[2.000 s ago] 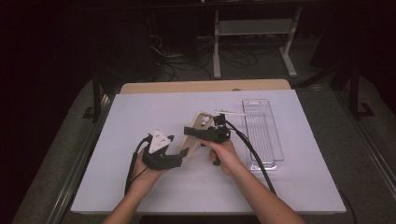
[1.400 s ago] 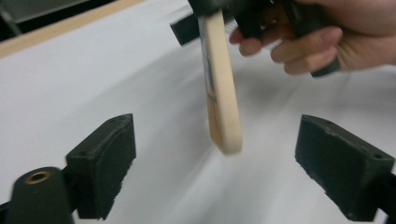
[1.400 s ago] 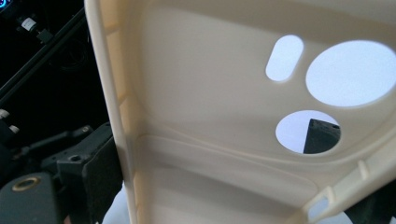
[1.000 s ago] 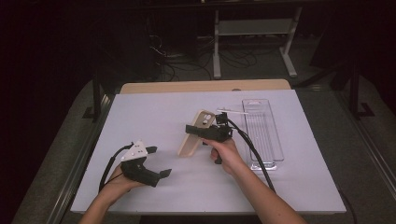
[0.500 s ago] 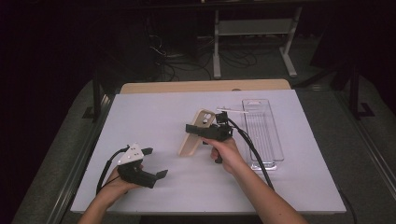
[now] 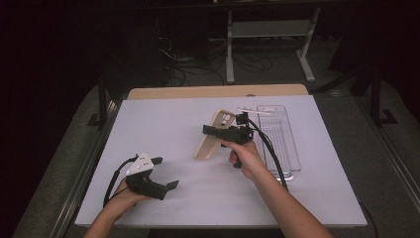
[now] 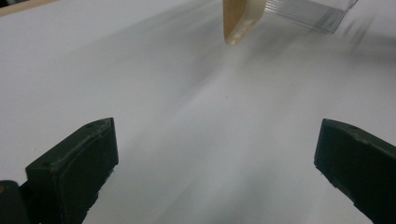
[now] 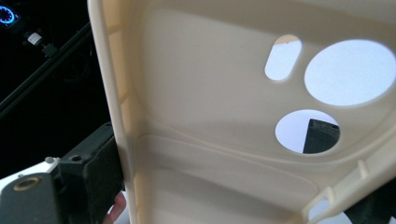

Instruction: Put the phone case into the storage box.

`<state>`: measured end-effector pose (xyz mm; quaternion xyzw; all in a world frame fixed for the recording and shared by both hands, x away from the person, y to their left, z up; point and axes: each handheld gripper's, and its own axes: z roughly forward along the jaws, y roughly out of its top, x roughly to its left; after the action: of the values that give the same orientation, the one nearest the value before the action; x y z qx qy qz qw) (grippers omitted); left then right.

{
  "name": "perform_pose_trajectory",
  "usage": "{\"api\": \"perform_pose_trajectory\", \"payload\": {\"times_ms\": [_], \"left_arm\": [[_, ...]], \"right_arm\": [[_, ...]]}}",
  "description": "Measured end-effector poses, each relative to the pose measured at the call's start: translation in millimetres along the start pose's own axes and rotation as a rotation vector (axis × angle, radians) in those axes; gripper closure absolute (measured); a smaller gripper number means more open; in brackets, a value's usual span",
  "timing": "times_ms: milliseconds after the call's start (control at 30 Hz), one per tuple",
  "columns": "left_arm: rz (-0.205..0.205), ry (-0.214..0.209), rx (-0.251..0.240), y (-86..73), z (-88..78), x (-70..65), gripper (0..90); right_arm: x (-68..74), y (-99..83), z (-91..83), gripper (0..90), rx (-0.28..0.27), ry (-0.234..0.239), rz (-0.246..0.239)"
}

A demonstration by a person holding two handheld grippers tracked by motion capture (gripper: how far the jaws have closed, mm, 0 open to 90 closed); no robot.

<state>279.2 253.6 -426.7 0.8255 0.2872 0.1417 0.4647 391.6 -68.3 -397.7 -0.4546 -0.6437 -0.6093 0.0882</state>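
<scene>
A cream phone case (image 6: 210, 139) stands tilted on the white table (image 6: 163, 119), its lower end resting on the surface. My right gripper (image 6: 216, 131) is shut on its upper part. In the right gripper view the case's inside (image 8: 210, 116) is close up, with one finger (image 8: 93, 172) outside its side wall and the other visible through a camera hole. My left gripper (image 6: 166, 172) is open and holds nothing near the front left of the table. In its own view the left gripper (image 7: 215, 163) has wide jaws, and the case (image 7: 238, 18) is far ahead.
A clear plastic tray (image 6: 281, 139) lies just right of the case, with small white parts (image 6: 253, 110) at its far end. It appears as the clear tray (image 7: 308, 9) in the left gripper view. A wooden strip (image 6: 218, 91) borders the table's far edge.
My left gripper has drawn away from the case, to the left and toward the front edge, and now rests open there. The right gripper still holds the case in about the same place.
</scene>
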Motion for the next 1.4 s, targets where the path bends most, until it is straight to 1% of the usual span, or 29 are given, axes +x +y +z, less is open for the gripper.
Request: {"api": "perform_pose_trajectory", "payload": {"times_ms": [33,100,133,200,333,633,767,833,867,1100,1167,1200,1233,1300,1333,1367,1400], "left_arm": [[-0.004,-0.002,0.001,0.2,-0.4,0.3,0.0],[-0.009,-0.001,-0.004,0.2,-0.7,0.6,0.0],[-0.004,0.0,0.001,0.3,-1.2,1.2,0.0],[-0.003,0.0,0.003,0.2,-1.4,1.5,0.0],[-0.006,-0.002,0.003,0.0,-1.4,1.0,0.0],[-0.005,-0.005,0.002,-0.2,-1.1,0.9,0.0],[-0.014,-0.008,-0.005,-0.3,-0.3,0.1,0.0],[0.0,-0.007,0.006,-0.2,-1.3,1.2,0.0],[0.009,-0.005,0.014,-0.2,-1.8,1.8,0.0],[0.001,-0.005,0.012,-0.2,-1.9,1.7,0.0],[0.002,-0.007,0.014,-0.2,-1.7,1.7,0.0],[-0.006,-0.01,0.011,-0.3,-1.3,1.1,0.0],[-0.01,-0.011,0.004,-0.2,-0.7,0.7,0.0],[-0.013,-0.013,0.005,-0.4,-0.6,0.3,0.0],[-0.013,-0.013,0.005,-0.4,-0.5,0.3,0.0],[-0.011,-0.013,0.006,-0.5,-0.6,0.4,0.0],[-0.011,-0.014,0.006,-0.6,-0.7,0.5,0.0]], "right_arm": [[0.7,2.1,-1.5,8.7,-0.002,-0.001,0.008],[0.5,6.2,-4.1,8.7,-0.01,-0.002,0.007],[0.0,7.9,-4.9,8.7,-0.015,-0.002,-0.001],[0.8,11.5,-7.0,8.7,-0.01,-0.004,0.001],[1.0,18.9,-10.4,8.7,-0.019,-0.009,-0.013],[1.0,34.6,-20.3,8.7,-0.027,-0.02,-0.023],[1.5,41.4,-24.2,8.7,-0.036,-0.025,-0.031],[1.7,44.7,-26.9,8.7,-0.044,-0.026,-0.03],[1.2,46.5,-28.2,8.7,-0.049,-0.03,-0.034],[-6.4,58.6,-40.3,8.8,-0.074,-0.066,-0.041],[-8.7,61.7,-44.9,8.8,-0.075,-0.078,-0.031],[-11.0,63.3,-46.6,8.8,-0.087,-0.086,-0.041],[-11.5,64.8,-49.6,8.8,-0.078,-0.089,-0.026],[-15.0,68.3,-53.7,8.9,-0.094,-0.105,-0.036],[-15.8,69.8,-56.1,8.9,-0.091,-0.11,-0.025],[-17.6,71.6,-58.2,9.0,-0.099,-0.121,-0.034],[-18.4,73.2,-60.5,9.0,-0.099,-0.125,-0.026]]}}
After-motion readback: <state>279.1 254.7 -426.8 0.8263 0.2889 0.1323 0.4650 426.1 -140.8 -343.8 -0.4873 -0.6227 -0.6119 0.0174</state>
